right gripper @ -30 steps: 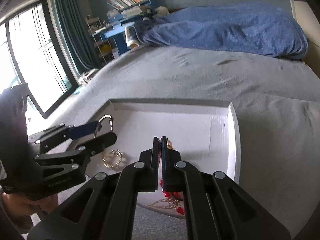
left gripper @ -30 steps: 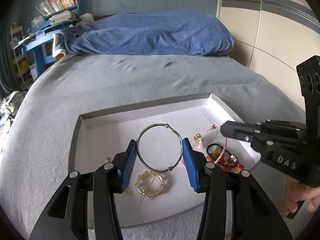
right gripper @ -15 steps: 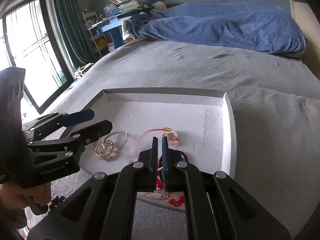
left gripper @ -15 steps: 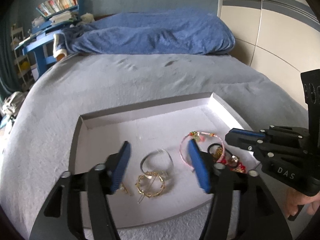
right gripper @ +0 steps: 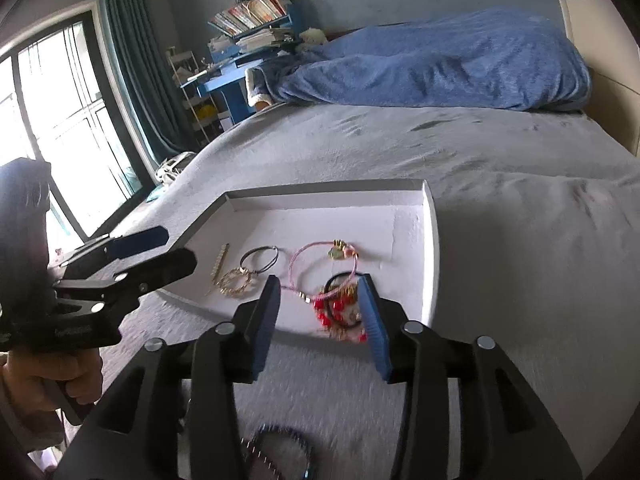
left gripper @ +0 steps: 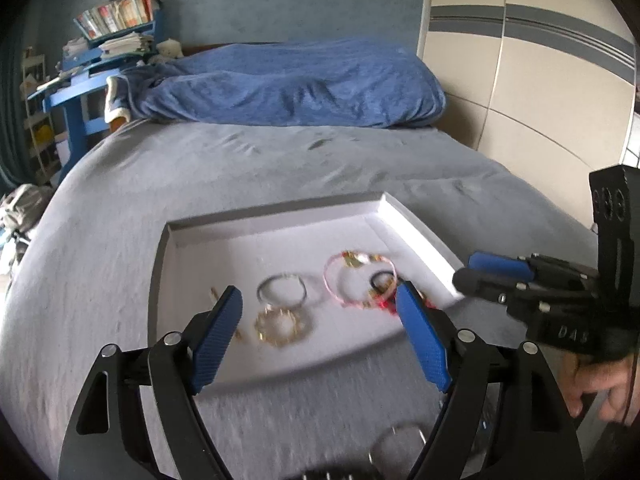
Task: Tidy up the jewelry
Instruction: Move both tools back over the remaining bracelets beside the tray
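Note:
A shallow white tray point(left gripper: 416, 226) point(right gripper: 430, 240) lies on the grey bed. In it rest a silver bangle point(left gripper: 281, 289) point(right gripper: 259, 258), a gold ring-shaped piece point(left gripper: 278, 326) point(right gripper: 236, 280), a gold pin point(right gripper: 218, 266), a pink cord bracelet point(left gripper: 352, 280) point(right gripper: 320, 258) and a red and black beaded tangle point(right gripper: 340, 312). My left gripper point(left gripper: 316, 312) hangs above the tray's near edge, its jaws opening, nothing between them. My right gripper point(right gripper: 320, 300) is over the tray's near right corner, jaws opening and empty.
Loose jewelry lies on the bed just below the grippers: a silver ring shape point(left gripper: 400, 446) and a dark blue beaded bracelet point(right gripper: 280, 452). A blue blanket point(left gripper: 288, 84) is heaped at the bed's far end. A window point(right gripper: 52, 128) and cluttered blue desk point(right gripper: 232, 76) stand left.
The left gripper let go of the silver bangle, which now lies in the tray. The right gripper opened from shut. Both grippers drew back toward the tray's near edge.

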The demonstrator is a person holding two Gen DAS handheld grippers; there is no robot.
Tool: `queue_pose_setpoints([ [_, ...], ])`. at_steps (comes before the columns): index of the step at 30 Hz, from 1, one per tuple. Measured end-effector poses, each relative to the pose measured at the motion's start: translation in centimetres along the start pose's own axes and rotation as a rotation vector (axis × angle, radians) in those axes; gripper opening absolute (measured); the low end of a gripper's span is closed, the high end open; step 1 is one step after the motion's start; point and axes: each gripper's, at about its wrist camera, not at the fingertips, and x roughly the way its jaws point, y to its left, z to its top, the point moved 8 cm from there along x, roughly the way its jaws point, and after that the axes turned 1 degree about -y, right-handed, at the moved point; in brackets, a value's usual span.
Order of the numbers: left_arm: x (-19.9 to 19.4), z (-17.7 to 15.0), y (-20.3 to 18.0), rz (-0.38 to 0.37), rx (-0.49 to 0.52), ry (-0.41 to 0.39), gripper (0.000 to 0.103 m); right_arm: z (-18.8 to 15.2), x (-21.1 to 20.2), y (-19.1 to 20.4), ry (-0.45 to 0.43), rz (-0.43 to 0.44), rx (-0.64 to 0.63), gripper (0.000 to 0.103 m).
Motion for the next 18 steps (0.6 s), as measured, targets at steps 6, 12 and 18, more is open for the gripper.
queue_pose_setpoints([
  [6, -2.1, -3.8, 0.0, -0.012, -0.010, 0.028, 0.080, -3.0, -1.8, -0.2, 0.020, -0.006, 0.020, 0.048],
  [12, -3.3, -7.7, 0.8, -0.012, -0.040, 0.070, 0.080, -6.2, -2.6, -0.8, 0.059, -0.026, 0.058, 0.050],
  [18, -4.3, -10.6, 2.2, -0.010, -0.105, 0.087, 0.080, -8.6, -2.8, -1.3, 0.083, -0.037, 0.095, 0.051],
])
